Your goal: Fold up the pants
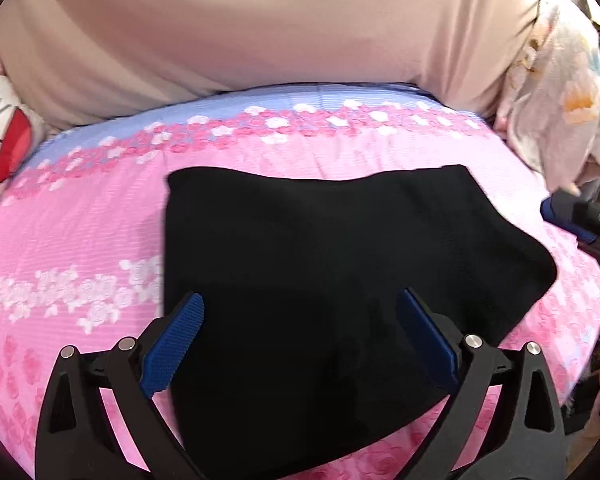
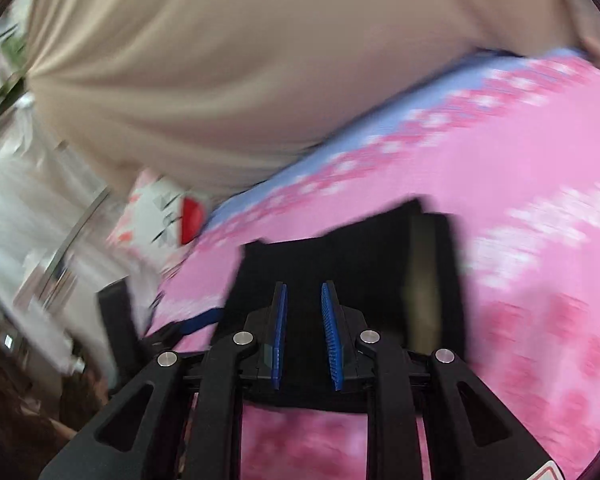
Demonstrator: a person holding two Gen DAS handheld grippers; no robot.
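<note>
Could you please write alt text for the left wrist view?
Black pants, folded into a compact bundle, lie on a pink floral bedspread, with the open left claw hovering over their near edge. A beige curtain hangs behind the bed.

**Blurred, cut off, and concealed**

The right wrist view is smeared throughout by motion. In it the edges of the black pants (image 2: 340, 256) are softened, and a pale olive strip on them cannot be identified. The bedspread (image 2: 520, 240) pattern is reduced to streaks. The cluttered left margin cannot be made out. In the left wrist view, the printed cushion (image 1: 4, 140) is cut off by the frame edge, and the bedspread beneath the pants (image 1: 320, 260) is hidden.
</note>
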